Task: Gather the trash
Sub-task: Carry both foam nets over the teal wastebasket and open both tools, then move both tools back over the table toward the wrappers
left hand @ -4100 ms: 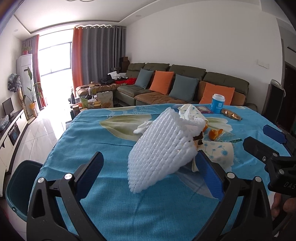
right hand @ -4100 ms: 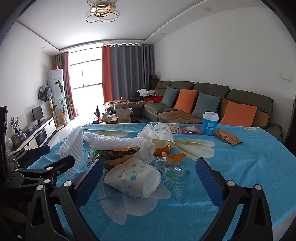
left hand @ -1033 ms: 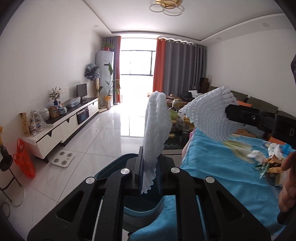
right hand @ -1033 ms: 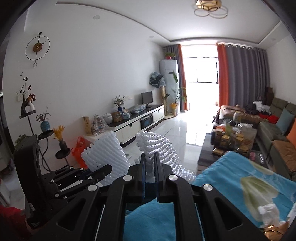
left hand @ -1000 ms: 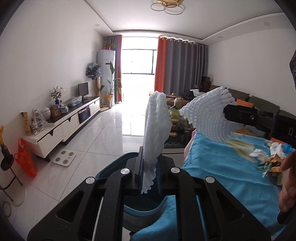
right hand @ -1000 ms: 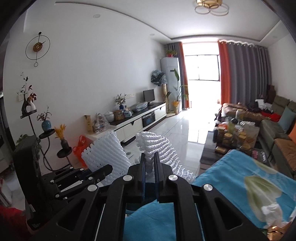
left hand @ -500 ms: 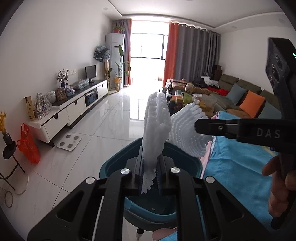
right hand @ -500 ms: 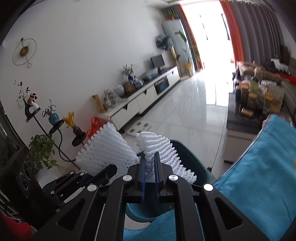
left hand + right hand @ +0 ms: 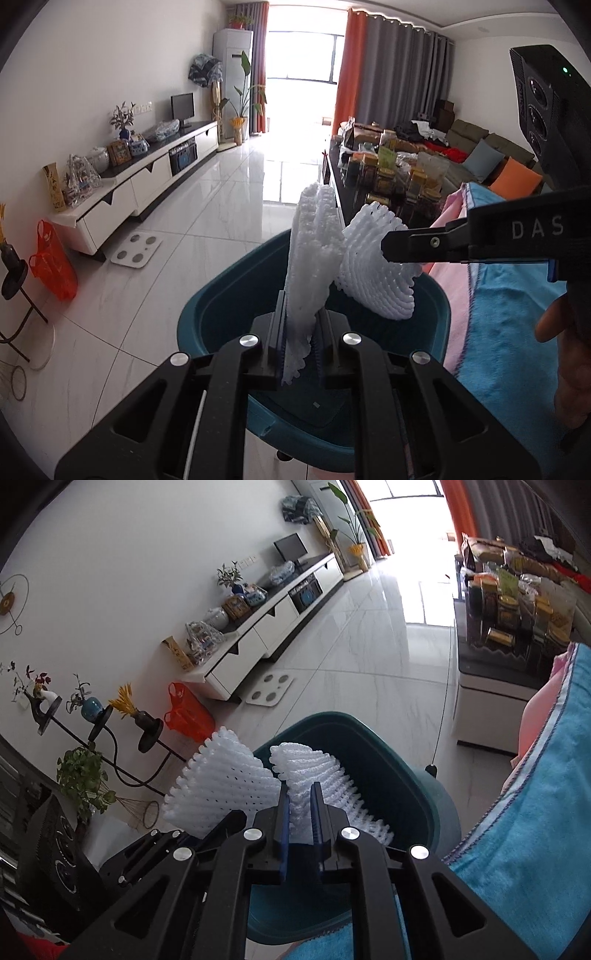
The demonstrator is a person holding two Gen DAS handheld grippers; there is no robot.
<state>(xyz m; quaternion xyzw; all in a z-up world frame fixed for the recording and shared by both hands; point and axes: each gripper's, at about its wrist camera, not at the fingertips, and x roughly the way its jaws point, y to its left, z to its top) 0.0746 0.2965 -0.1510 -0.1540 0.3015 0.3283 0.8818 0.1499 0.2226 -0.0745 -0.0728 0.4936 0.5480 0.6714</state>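
My left gripper [image 9: 300,341] is shut on a white foam net sleeve [image 9: 314,258] and holds it upright over the teal trash bin [image 9: 221,310]. My right gripper [image 9: 300,829] is shut on a second white foam net sleeve [image 9: 314,771], also above the bin [image 9: 384,760]. In the left wrist view the right gripper comes in from the right with its sleeve [image 9: 376,269] beside mine. In the right wrist view the left gripper's sleeve [image 9: 218,786] shows at the left.
The bin stands on the white tile floor beside the table with the blue cloth [image 9: 513,317]. A TV cabinet [image 9: 147,181], an orange bag [image 9: 55,258] and a scale [image 9: 136,251] are to the left. A cluttered coffee table [image 9: 388,173] lies beyond.
Both grippers have tilted down and moved closer over the bin, each still holding its foam sleeve. The bin now fills more of both views.
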